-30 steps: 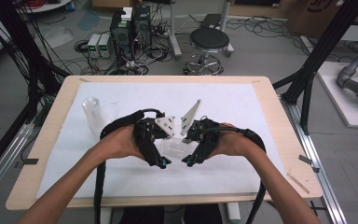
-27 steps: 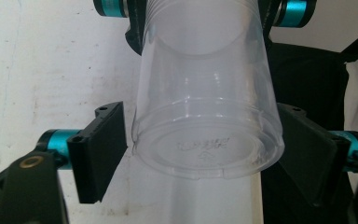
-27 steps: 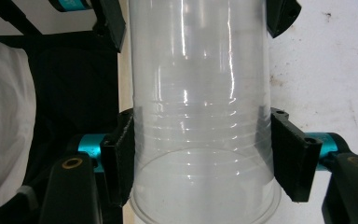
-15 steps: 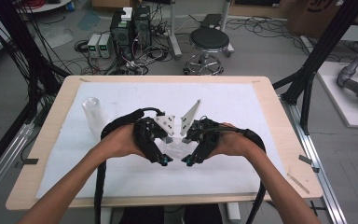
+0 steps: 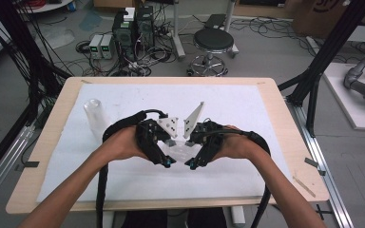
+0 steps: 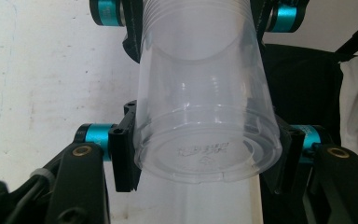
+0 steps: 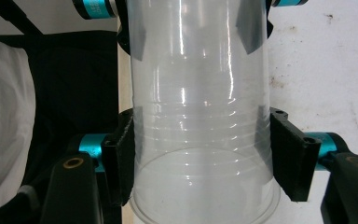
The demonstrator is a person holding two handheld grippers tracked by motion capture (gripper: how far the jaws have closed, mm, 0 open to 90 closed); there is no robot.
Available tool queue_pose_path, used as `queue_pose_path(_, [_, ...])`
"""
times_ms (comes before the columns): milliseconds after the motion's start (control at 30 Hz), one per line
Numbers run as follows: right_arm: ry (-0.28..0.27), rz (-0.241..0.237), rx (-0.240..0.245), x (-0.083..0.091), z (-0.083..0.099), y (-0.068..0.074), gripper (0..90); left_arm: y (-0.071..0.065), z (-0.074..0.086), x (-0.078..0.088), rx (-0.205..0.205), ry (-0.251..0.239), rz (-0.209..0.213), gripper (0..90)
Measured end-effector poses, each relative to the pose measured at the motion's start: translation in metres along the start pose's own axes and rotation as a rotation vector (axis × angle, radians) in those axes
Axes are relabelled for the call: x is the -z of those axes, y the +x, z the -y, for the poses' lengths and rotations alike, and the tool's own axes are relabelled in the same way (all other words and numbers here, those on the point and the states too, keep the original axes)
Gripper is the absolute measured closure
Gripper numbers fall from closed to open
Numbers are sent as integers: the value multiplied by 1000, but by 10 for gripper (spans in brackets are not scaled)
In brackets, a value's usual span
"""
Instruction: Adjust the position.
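A clear plastic cup (image 5: pixel 180 149) lies level between my two grippers, just above the white mat (image 5: pixel 247 114) at the table's middle. My left gripper (image 5: pixel 168 153) is shut on the cup's base end (image 6: pixel 200 93); its jaws have just been closing, and the pads (image 6: pixel 123 154) now press both sides. From the opposite side, my right gripper (image 5: pixel 193 153) is shut on the rim end (image 7: pixel 200 70), with its pads (image 7: pixel 289 158) against the ribbed wall. Each gripper view shows the other gripper's teal-tipped jaws at the cup's far end.
Another clear cup (image 5: pixel 95 118) stands at the mat's left side. The wooden table edge (image 5: pixel 294 156) borders the mat. Behind the table are a stool (image 5: pixel 214 42), electronics boxes (image 5: pixel 133 26) and cables on the floor, with black frame posts (image 5: pixel 323 66) to the right.
The left gripper's jaws have drawn together onto the cup. Both hands have kept their place, and the right grip is unchanged.
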State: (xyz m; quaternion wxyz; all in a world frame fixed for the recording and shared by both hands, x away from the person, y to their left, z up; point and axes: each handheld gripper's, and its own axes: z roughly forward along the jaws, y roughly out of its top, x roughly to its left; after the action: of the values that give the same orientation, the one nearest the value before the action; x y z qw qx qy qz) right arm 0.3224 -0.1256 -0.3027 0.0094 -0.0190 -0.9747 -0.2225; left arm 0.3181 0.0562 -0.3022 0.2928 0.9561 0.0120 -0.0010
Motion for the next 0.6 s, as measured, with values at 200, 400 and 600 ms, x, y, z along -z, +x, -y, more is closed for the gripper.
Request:
queue_pose_path(200, [0,-12,2,-2,1,0,289,0,3,-2,8,-6,7,409])
queue_pose_path(400, [-24,-21,6,-3,2,-2,216,0,4,-2,14,-4,11,409])
queue_pose_path(600, [-50,-9,10,0,2,-2,173,0,4,-2,9,5,7,409])
